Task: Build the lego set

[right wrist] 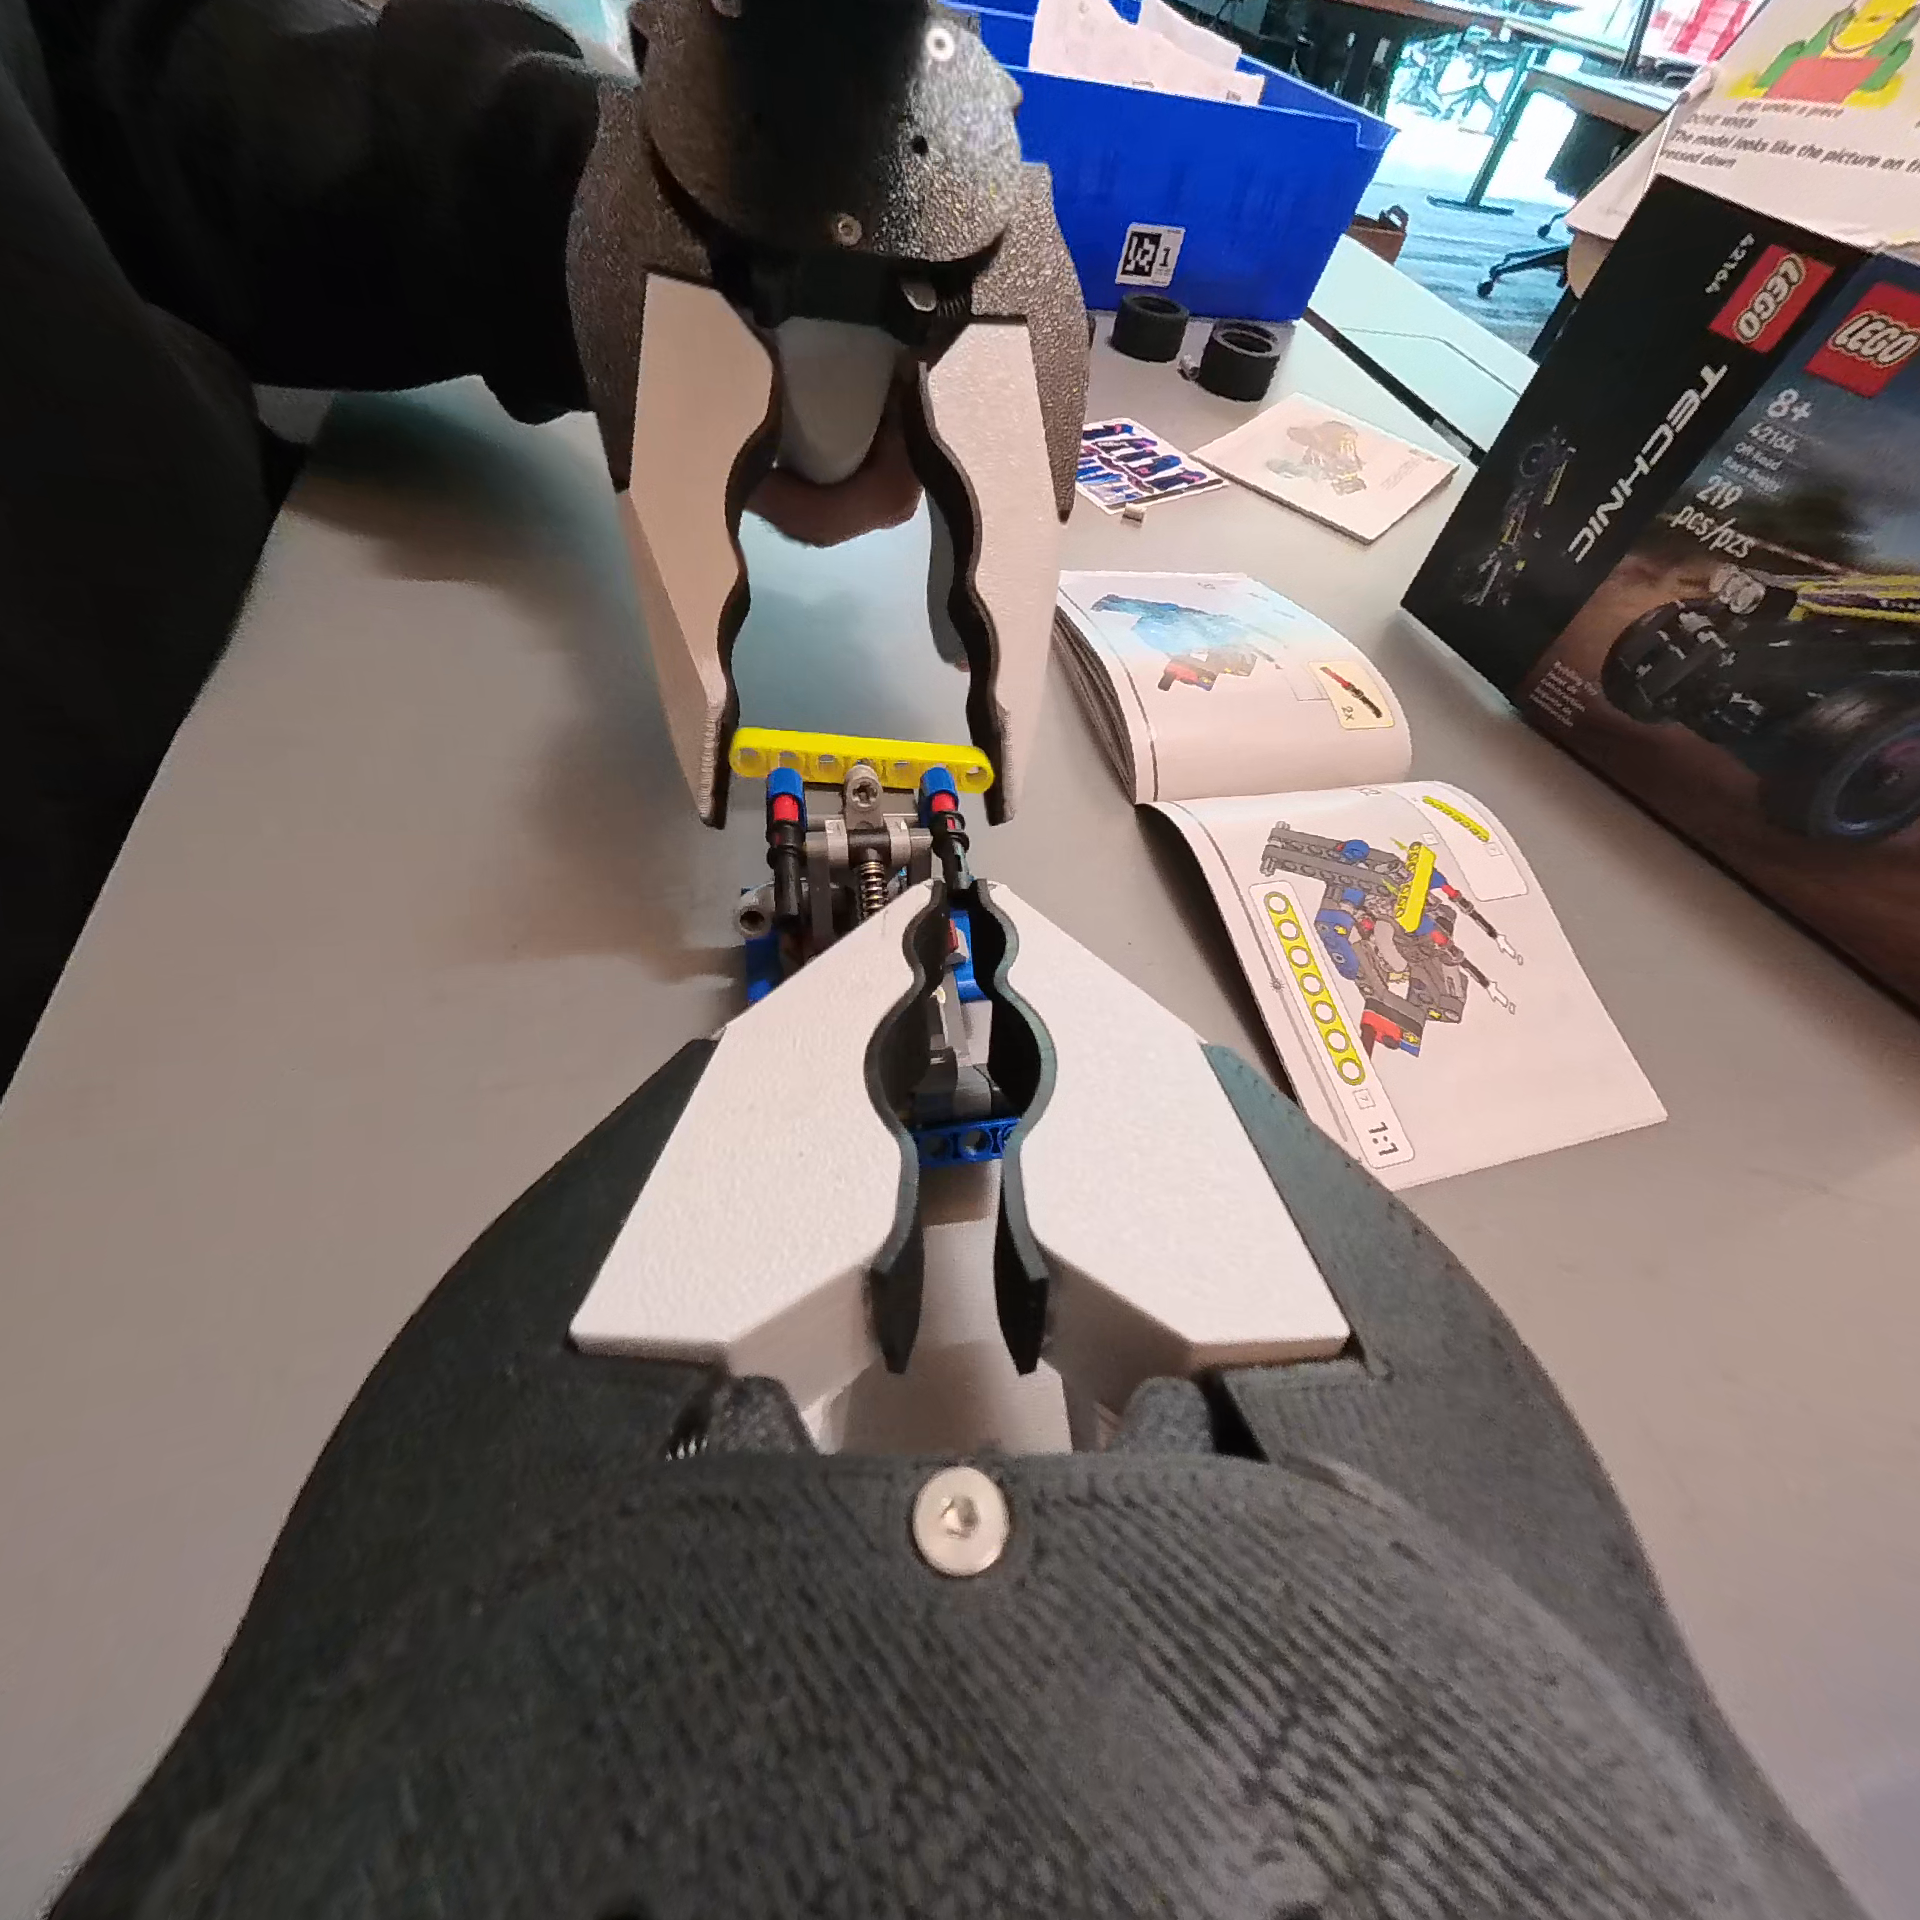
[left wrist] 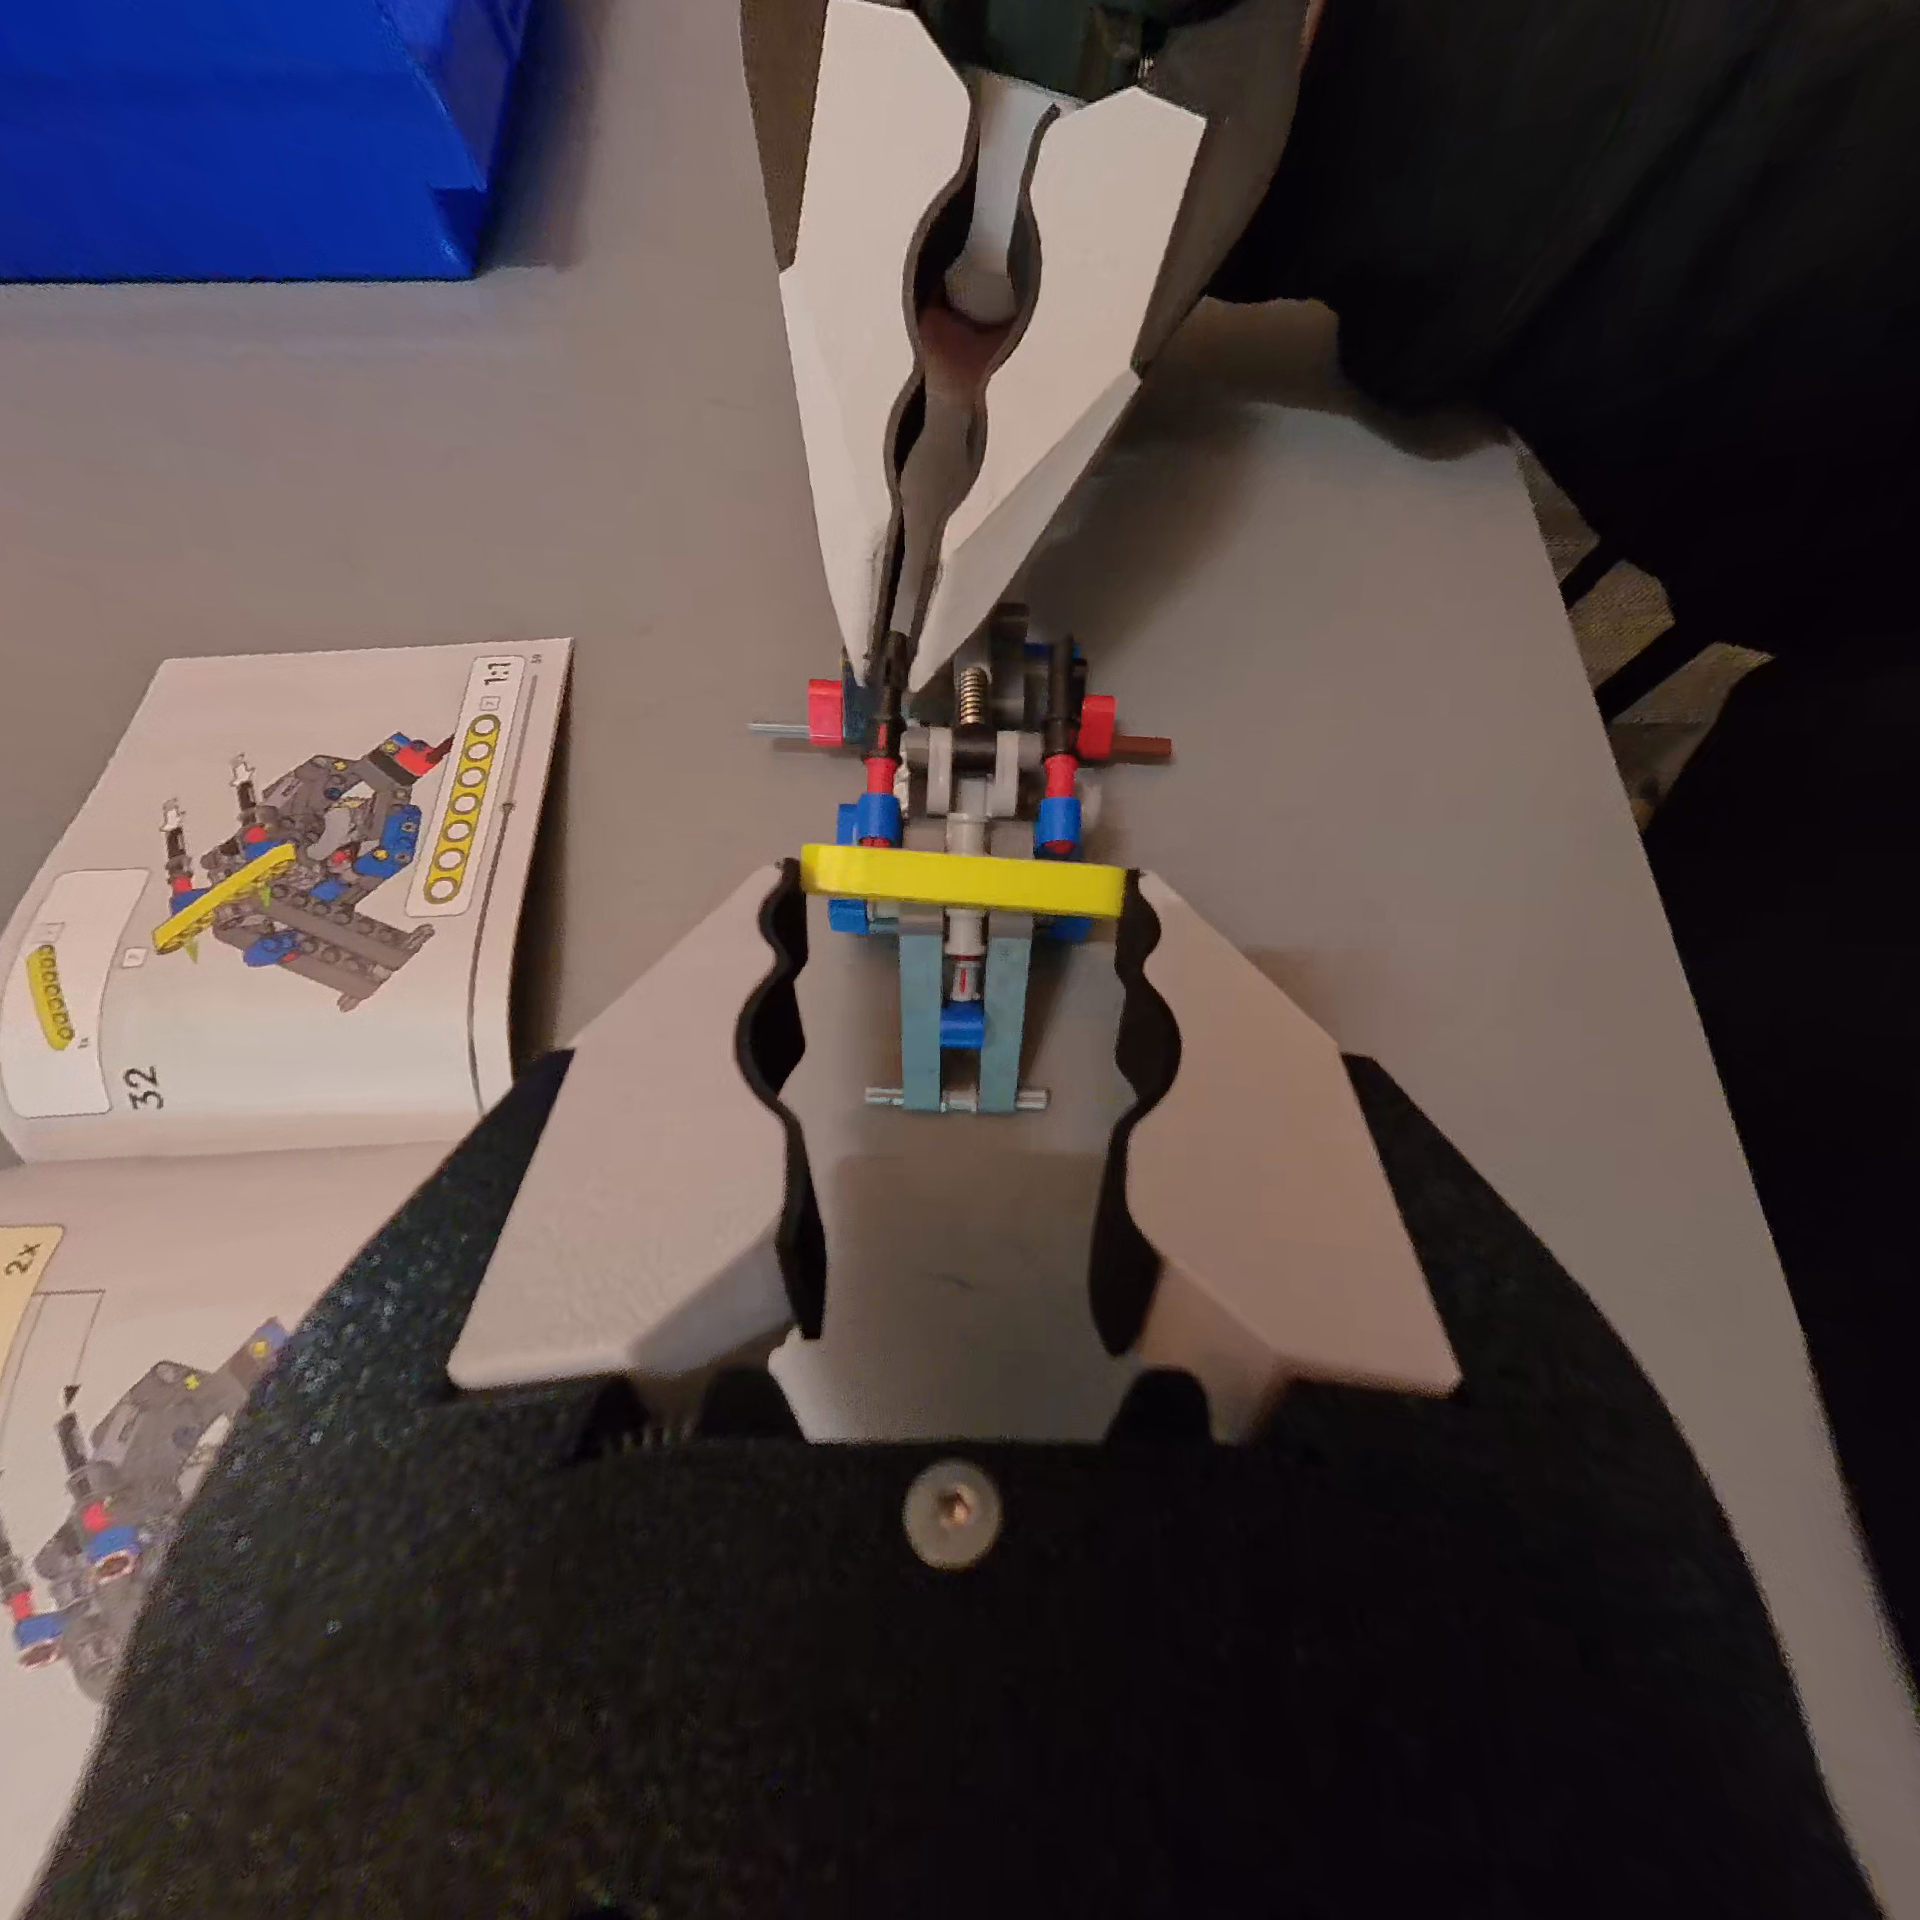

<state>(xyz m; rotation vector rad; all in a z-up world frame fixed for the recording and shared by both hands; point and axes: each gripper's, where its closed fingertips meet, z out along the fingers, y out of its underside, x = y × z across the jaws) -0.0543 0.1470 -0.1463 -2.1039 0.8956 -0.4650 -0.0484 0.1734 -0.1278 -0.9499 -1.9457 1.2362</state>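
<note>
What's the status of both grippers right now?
Left gripper clamps yellow beam endwise. Right gripper shut on black rod. Model on table.

- Blue bin (left wrist: pixel 239 135): cut off by the top and left edges in the left wrist view
- Instruction booklet (left wrist: pixel 281 894): near page partly hidden behind the left gripper (left wrist: pixel 966 894) body
- Brick model (right wrist: pixel 862 862): near end hidden behind the right gripper (right wrist: pixel 951 894) fingers
- Product box (right wrist: pixel 1704 540): cut off at the right edge
- Small parts beside the two black tyres (right wrist: pixel 1195 338): too small to identify
</note>
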